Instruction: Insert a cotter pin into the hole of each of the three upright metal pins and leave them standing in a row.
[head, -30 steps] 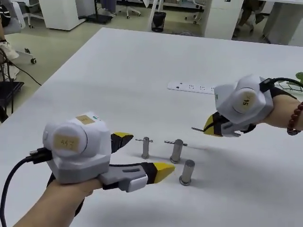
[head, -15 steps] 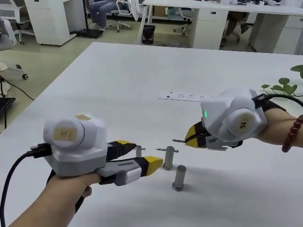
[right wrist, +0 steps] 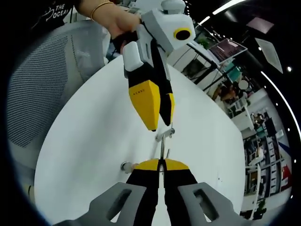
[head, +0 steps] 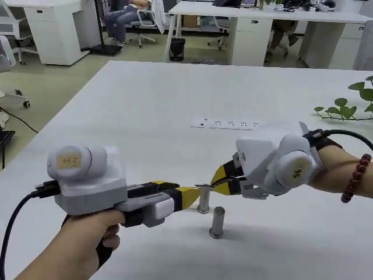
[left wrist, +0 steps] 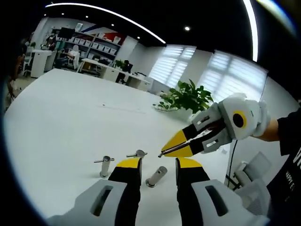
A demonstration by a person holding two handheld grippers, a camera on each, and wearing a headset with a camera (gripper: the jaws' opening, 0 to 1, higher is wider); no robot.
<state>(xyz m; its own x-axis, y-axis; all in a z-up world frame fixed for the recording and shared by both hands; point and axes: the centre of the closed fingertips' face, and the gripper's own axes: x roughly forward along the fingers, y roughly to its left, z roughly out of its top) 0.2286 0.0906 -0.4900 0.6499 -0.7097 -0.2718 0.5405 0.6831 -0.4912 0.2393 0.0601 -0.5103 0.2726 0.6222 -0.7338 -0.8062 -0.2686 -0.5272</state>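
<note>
The leftmost pin (left wrist: 105, 166) and the middle pin (head: 203, 199) were already cottered, while the third pin (head: 217, 222), at five o'clock of the middle, was left bare, its cotter pin (right wrist: 162, 149) pinched in the right gripper (head: 219, 182) and the left gripper (head: 175, 191) held parted, empty.

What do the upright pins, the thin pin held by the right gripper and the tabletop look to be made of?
Upright pins: likely steel; grey, brushed sheen with soft highlights. Cotter pin: probably thin metal wire; it looks dark and is too slender to judge the finish. Tabletop: white and matte, perhaps laminate; no grain or glare.
</note>
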